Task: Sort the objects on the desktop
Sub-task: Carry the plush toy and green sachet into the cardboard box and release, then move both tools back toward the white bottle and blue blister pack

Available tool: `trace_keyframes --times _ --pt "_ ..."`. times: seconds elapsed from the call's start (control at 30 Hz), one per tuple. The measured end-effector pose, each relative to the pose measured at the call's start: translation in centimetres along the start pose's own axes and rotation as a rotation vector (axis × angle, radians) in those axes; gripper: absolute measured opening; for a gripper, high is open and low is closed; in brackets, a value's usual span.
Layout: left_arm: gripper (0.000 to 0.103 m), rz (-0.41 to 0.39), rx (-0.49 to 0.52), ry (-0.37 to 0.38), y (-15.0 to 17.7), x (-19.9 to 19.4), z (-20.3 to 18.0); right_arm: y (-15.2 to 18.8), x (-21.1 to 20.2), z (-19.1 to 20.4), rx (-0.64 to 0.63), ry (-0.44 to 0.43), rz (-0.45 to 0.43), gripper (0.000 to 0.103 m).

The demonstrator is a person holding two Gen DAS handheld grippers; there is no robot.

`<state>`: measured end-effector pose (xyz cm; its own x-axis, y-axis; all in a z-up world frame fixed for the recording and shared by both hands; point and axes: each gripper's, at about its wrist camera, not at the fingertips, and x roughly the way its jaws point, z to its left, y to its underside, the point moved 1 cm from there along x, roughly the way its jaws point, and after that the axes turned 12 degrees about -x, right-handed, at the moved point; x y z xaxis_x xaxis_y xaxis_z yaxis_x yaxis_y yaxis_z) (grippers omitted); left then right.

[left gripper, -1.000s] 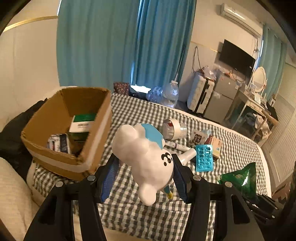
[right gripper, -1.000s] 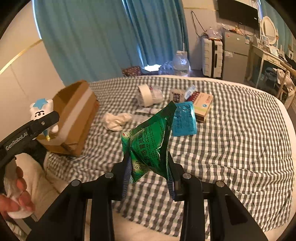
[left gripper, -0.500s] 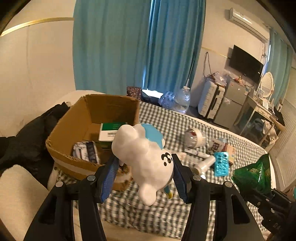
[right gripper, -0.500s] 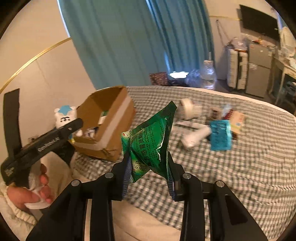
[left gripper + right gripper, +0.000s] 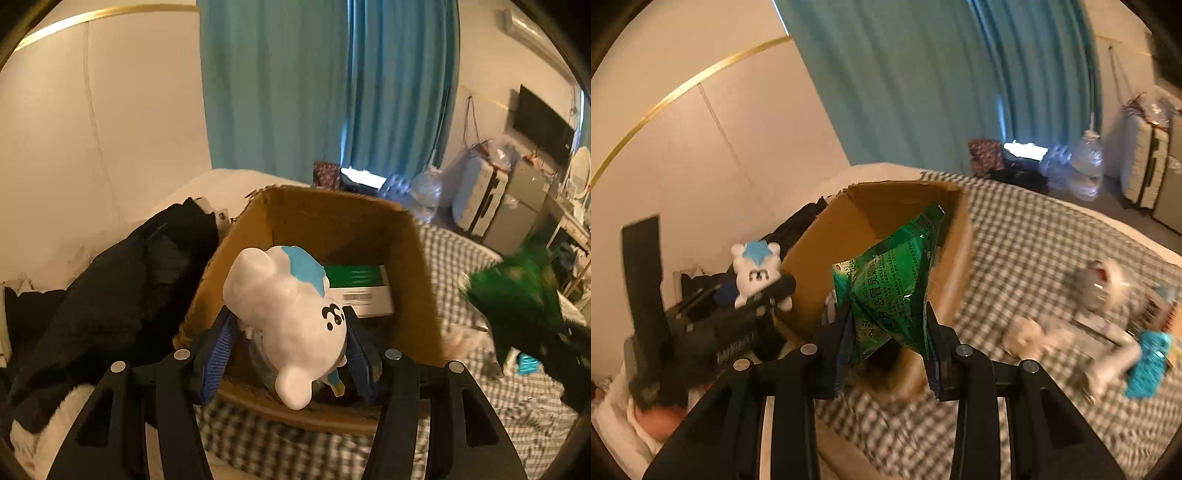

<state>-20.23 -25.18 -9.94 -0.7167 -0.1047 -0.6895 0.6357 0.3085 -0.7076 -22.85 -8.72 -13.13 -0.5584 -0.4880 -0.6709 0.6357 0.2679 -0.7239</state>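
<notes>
**Both grippers loaded at the cardboard box**

Here the open cardboard box (image 5: pixel 321 229) sits on a bed with a checked cover (image 5: pixel 1027 236). Inside it, toward 1 o'clock, lies a green-and-white carton (image 5: pixel 356 288) flat on the bottom; other contents beneath are too dark to tell.

The left gripper (image 5: pixel 288 354) is clamped on a white bear figurine (image 5: pixel 284 314), its blue pads pressing both flanks. The figurine is glossy white with a light-blue patch on its head and a small black printed face. It hangs over the box's near half, its long axis running from 11 to 5 o'clock, one rounded limb lowest at 6 o'clock.

The right gripper (image 5: pixel 890 343) is closed on a green foil packet (image 5: pixel 890 284), crinkled and printed with white characters. The packet stands upright, its pointed corner aimed at 1 o'clock, in front of the box's open mouth. In the left wrist view it is a green blur at 3 o'clock.
</notes>
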Motion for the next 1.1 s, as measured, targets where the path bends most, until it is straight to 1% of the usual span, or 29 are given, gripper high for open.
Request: trace_keyframes --times 0.07,0.13,0.17,0.2,0.23,0.27,0.3,0.37,0.47,0.5,0.57,0.6,0.67,0.7,0.77,0.83,0.87,0.97,1.03,1.1 --pt "0.058 0.01 0.014 0.002 -0.1 1.0 0.2 -1.1 2.4 -0.3 0.005 -0.017 0.029 0.034" --pt "0.06 0.015 0.024 0.011 -0.2 1.9 0.3 -2.0 4.3 -0.3 -0.01 -0.038 0.072 0.037" --pt "0.063 0.015 0.027 0.024 -0.1 2.1 0.3 -2.4 4.7 -0.1 -0.029 -0.034 0.084 0.055" --pt "0.076 0.019 0.025 0.034 0.0 2.2 0.3 -2.8 4.7 0.1 -0.055 0.002 0.081 0.069" --pt "0.089 0.024 0.023 0.041 0.1 2.2 0.4 -3.0 4.3 0.3 -0.079 0.058 0.056 0.088" --pt "0.092 0.024 0.021 0.044 0.3 2.1 0.4 -3.3 3.5 0.4 -0.1 0.093 0.008 0.088" --pt "0.093 0.016 0.021 0.051 0.5 1.8 0.3 -3.4 2.8 0.4 -0.115 0.099 -0.032 0.088" --pt "0.093 0.026 0.032 0.05 0.8 1.4 -0.1 -3.2 1.1 0.4 -0.117 0.09 -0.063 0.088" --pt "0.095 0.018 0.044 0.051 1.5 -0.1 -1.1 -0.9 -2.7 -0.8 -0.103 0.13 -0.119 0.088" --pt "0.098 0.007 0.053 0.059 1.9 -1.0 -1.8 0.3 -4.0 -1.3 -0.099 0.148 -0.132 0.088" --pt "0.1 -0.016 0.062 0.072 2.8 -2.4 -3.0 3.5 -6.8 -2.7 -0.085 0.21 -0.132 0.088" --pt "0.101 -0.02 0.073 0.085 3.3 -3.2 -3.9 5.6 -8.5 -3.7 -0.078 0.251 -0.119 0.088" --pt "0.101 -0.021 0.101 0.112 4.3 -4.7 -5.9 8.3 -10.5 -5.1 -0.061 0.307 -0.095 0.088" --pt "0.101 -0.029 0.113 0.122 4.8 -5.6 -6.9 10.1 -12.1 -6.1 -0.037 0.338 -0.082 0.088" --pt "0.103 -0.046 0.12 0.148 5.9 -7.5 -9.2 12.5 -14.5 -7.7 0.022 0.37 -0.075 0.088" --pt "0.103 -0.062 0.116 0.178 7.3 -9.3 -11.2 14.9 -16.8 -9.1 0.087 0.407 -0.092 0.088" --pt "0.103 -0.066 0.117 0.186 8.1 -10.0 -12.1 16.0 -18.3 -9.3 0.108 0.419 -0.105 0.088" --pt "0.103 -0.064 0.125 0.194 11.0 -11.7 -14.7 19.0 -20.8 -10.3 0.157 0.459 -0.113 0.088" --pt "0.103 -0.049 0.148 0.193 13.3 -12.1 -16.4 20.0 -22.0 -11.2 0.175 0.459 -0.112 0.088" --pt "0.103 -0.034 0.177 0.178 15.5 -12.3 -17.7 20.3 -22.2 -11.8 0.194 0.44 -0.107 0.088"
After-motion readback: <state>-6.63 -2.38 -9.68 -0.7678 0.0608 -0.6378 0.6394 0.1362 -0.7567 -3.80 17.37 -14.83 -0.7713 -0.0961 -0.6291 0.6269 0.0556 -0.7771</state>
